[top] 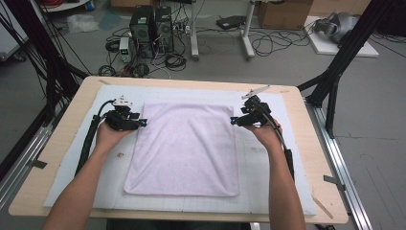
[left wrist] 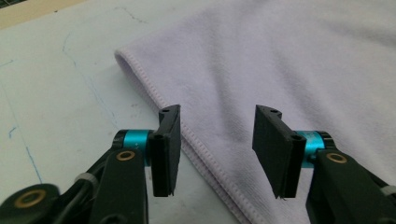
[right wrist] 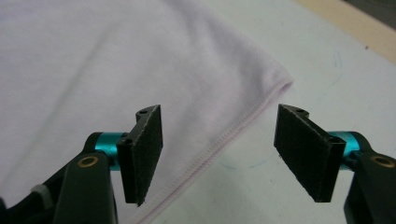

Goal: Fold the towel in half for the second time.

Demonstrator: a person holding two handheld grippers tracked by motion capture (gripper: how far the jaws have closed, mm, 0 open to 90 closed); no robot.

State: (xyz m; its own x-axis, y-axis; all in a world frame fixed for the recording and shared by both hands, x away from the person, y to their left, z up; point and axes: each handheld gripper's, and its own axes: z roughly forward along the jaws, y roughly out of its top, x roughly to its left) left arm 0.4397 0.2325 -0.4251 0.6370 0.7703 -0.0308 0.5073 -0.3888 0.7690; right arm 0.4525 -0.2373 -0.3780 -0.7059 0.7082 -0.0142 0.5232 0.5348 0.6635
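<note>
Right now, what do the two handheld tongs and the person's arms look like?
Both tongs, left and right, are black with flat rectangular pads on turquoise collars and brass-coloured rivets. A black cable trails along each bare, sleeveless forearm.

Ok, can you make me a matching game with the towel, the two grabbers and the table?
Things:
1. towel
2. left gripper
3. right gripper
4. table

Descriptions:
A. open, at the towel's far right corner
B. pale wood, under a white mat
C. pale pink, lying flat
D. open, at the towel's far left corner

Pairs: 1-C, 2-D, 3-A, 4-B
</note>
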